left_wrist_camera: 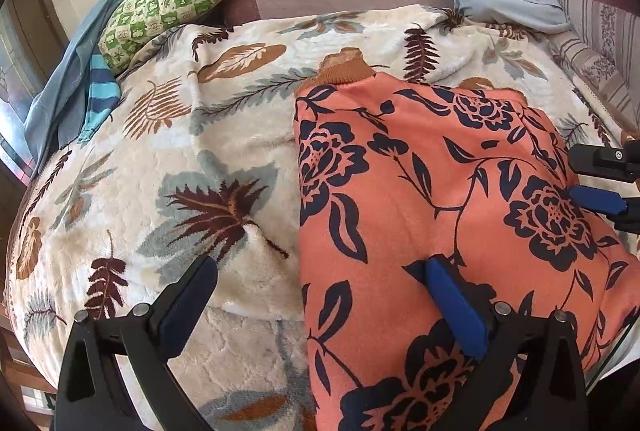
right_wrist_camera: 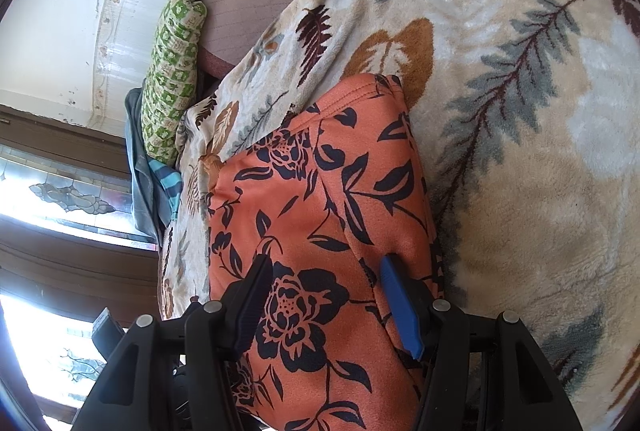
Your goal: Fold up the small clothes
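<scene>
Both tongs stand apart, clamping nothing: the left tongs (left_wrist_camera: 320, 291) straddle the orange floral garment's (left_wrist_camera: 440, 191) left edge, the right tongs (right_wrist_camera: 326, 291) hover over it. It lies folded on the leaf-print blanket (left_wrist_camera: 160, 191), right of frame. Pinch one edge cleanly before folding.

Left claw (left_wrist_camera: 320, 275) angled steeply downward, its two fingers spread wide with nothing pinched between the blue pads (left_wrist_camera: 456, 307). Right claw (right_wrist_camera: 326, 275) tilted downward, fingers parted to a moderate gap, pads (right_wrist_camera: 400, 305) clear of any grip; its fingertips also appear at the right edge of the left wrist view (left_wrist_camera: 596, 199)
</scene>
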